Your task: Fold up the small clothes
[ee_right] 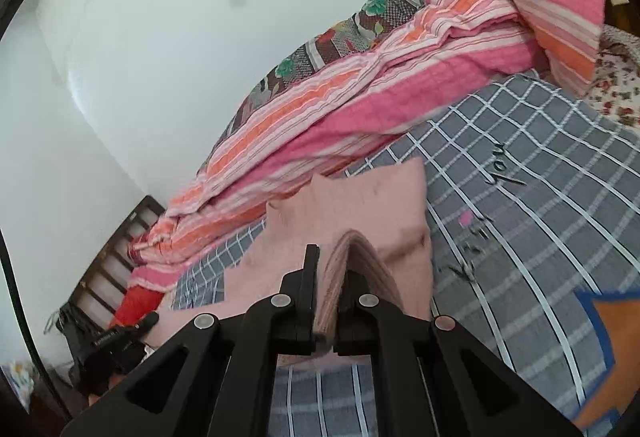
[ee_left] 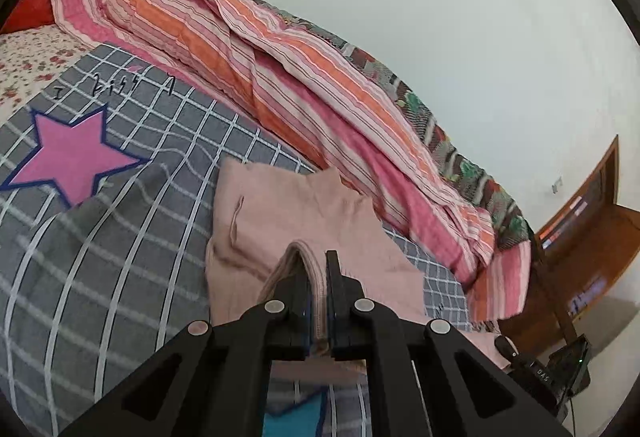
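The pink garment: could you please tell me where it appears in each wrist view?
Left wrist: the pink garment lies at lower centre, its edge clamped in the left gripper.
Right wrist: lower centre, clamped in the right gripper.
Shared landmark: the pink-and-orange striped blanket behind it.

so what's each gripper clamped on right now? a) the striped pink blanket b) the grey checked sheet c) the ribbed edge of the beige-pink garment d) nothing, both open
c: the left gripper and right gripper each pinch the beige-pink garment by its ribbed band.
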A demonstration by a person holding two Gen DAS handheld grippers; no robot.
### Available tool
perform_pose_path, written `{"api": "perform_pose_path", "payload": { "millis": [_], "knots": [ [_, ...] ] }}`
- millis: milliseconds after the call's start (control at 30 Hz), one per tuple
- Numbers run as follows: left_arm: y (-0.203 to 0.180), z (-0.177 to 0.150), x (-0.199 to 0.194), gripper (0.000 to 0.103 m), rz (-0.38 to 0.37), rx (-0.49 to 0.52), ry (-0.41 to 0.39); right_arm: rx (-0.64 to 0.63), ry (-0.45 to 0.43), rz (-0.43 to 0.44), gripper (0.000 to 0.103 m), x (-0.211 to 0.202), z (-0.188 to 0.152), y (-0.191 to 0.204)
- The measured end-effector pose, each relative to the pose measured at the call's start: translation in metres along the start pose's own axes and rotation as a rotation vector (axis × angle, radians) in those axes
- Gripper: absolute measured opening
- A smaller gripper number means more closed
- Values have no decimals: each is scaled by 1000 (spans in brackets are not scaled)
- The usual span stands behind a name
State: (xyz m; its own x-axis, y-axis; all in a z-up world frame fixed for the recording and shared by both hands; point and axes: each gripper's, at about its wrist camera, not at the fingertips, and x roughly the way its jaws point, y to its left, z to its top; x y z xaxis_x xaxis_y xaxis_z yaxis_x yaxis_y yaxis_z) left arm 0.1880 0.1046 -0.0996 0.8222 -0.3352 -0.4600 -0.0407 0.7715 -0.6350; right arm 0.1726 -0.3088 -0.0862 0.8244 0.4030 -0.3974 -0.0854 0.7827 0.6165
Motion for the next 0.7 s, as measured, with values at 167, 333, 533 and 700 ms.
{"api": "perform_pose_path", "payload": {
  "millis": [167, 333, 533, 700],
  "knots": [
    [0, 20, 40, 6, 25, -11, 8, 4, 12, -14, 5, 42, 24, -2],
    [4, 36, 79, 6, 49, 5, 10, -20, 20, -29, 5, 78, 39, -7],
    [15, 49, 127, 6, 94, -2, 33, -43, 57, -63, 5, 130, 52, -14],
    [28, 57, 160, 6, 121, -25, 71, -32, 97, -94, 5, 171, 55, -26]
  ]
}}
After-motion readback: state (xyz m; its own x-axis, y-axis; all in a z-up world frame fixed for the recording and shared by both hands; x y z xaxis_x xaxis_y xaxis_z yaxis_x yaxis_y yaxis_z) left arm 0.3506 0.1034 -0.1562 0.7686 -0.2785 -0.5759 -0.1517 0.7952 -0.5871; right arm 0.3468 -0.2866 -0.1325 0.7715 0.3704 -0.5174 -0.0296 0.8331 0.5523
